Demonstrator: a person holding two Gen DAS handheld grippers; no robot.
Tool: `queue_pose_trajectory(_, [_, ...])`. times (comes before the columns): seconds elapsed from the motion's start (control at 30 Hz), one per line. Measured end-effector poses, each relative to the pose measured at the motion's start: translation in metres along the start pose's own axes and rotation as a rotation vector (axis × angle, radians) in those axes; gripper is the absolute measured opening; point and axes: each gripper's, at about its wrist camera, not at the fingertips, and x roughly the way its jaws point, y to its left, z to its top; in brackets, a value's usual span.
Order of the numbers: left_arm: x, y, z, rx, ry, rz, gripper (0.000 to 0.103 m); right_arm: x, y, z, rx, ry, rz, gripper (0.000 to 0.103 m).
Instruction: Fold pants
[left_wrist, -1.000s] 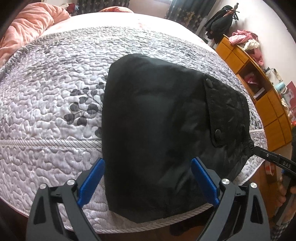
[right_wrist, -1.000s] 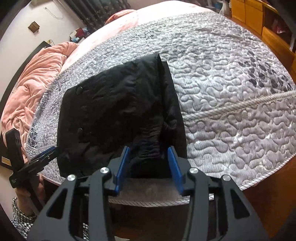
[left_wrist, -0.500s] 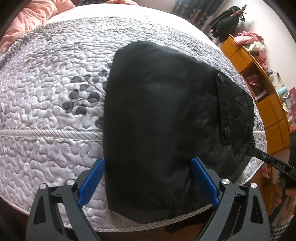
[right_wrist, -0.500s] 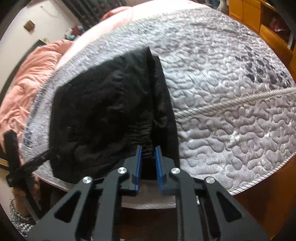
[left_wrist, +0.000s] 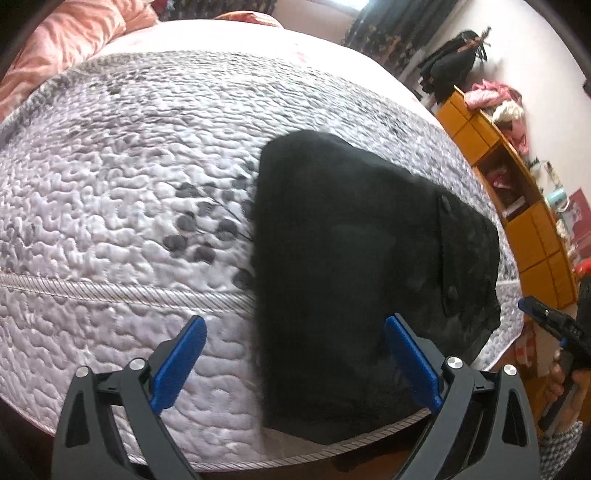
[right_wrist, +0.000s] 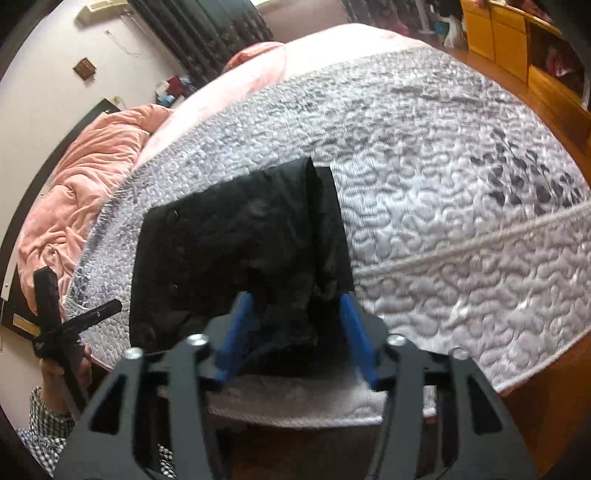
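Right wrist view, claw: right gripper (right_wrist: 297, 332) has its blue pads spread, straddling the near bunched edge of the pants (right_wrist: 236, 251); nothing is pinched.
Left wrist view, claw: left gripper (left_wrist: 295, 365) is spread wide, one pad over bare quilt (left_wrist: 110, 206), the other over the black cloth; it holds nothing.
Pants, place: folded into a compact dark block at the near edge of the bed, the near hem hanging slightly over the corded border.
Pocket flap: flap with two snaps (left_wrist: 465, 254) lies on top toward the right gripper's side.
Step in hand, my judgement: the fold looks nearly finished; what remains is tidying or a last fold.
Doing it well: pinch all layers at the bunched edge together, not only the top one, and keep both claws level so the stack stays square.
Beyond: pink blanket (right_wrist: 85, 184) sits well apart and is no obstacle.
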Motion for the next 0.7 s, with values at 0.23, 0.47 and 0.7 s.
queue_pose_trajectory(0.23, [0.023, 0.044, 0.007, -0.129, 0.08, -0.144, 0.099, 0.019, -0.045, 0.014, 0.11, 0.034, 0.206, 0.077])
queue_pose_trajectory(0.47, [0.047, 0.054, 0.009, -0.163, 0.158, -0.31, 0.099, 0.055, -0.08, 0.013, 0.227, 0.119, 0.324, 0.079])
queue_pose_trajectory(0.7, [0.064, 0.054, 0.012, -0.135, 0.198, -0.359, 0.099, 0.073, -0.091, 0.006, 0.266, 0.164, 0.39, 0.079])
